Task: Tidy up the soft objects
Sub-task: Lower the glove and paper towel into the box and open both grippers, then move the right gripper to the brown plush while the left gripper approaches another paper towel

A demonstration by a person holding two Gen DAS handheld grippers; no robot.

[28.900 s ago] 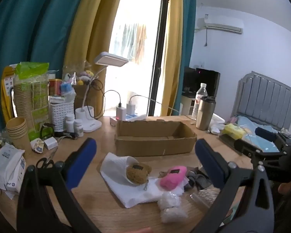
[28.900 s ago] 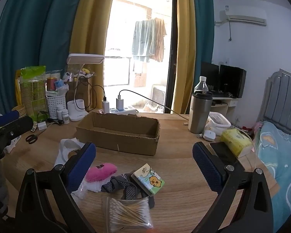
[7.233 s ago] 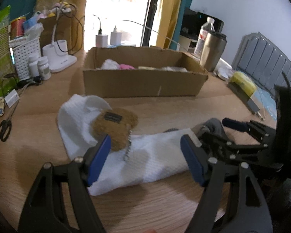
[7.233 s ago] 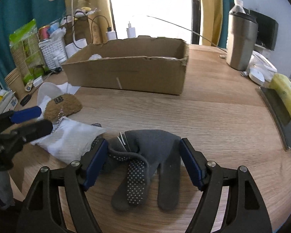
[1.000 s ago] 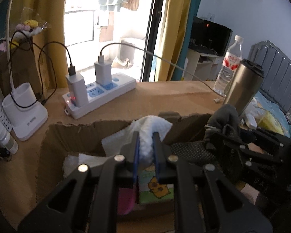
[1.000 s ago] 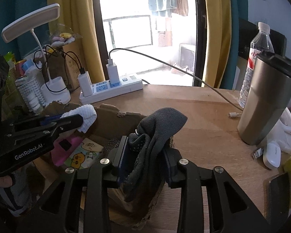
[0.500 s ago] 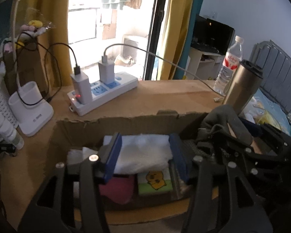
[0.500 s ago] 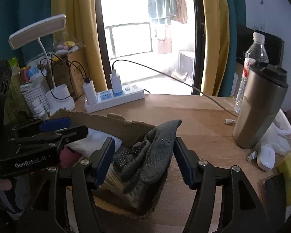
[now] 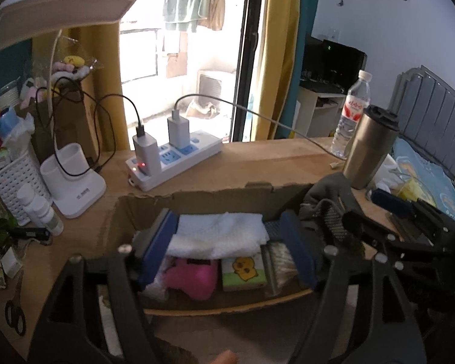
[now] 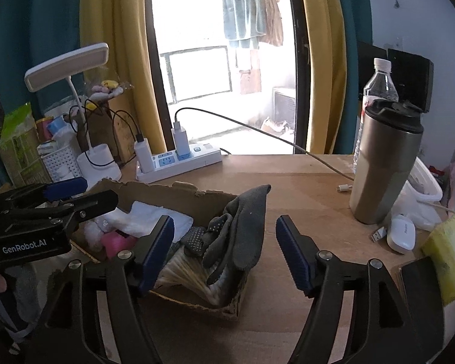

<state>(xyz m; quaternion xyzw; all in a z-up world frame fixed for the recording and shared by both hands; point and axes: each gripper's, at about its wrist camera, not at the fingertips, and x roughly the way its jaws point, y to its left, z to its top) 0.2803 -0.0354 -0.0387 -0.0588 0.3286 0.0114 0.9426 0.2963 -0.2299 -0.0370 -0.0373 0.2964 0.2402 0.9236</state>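
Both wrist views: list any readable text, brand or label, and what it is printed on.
"GenRobot.AI": white lettering on the black body of the left gripper, seen in the right wrist view.
Red label on the clear plastic water bottle: too blurred to read.
Grey print on the white lamp base: too small to read.
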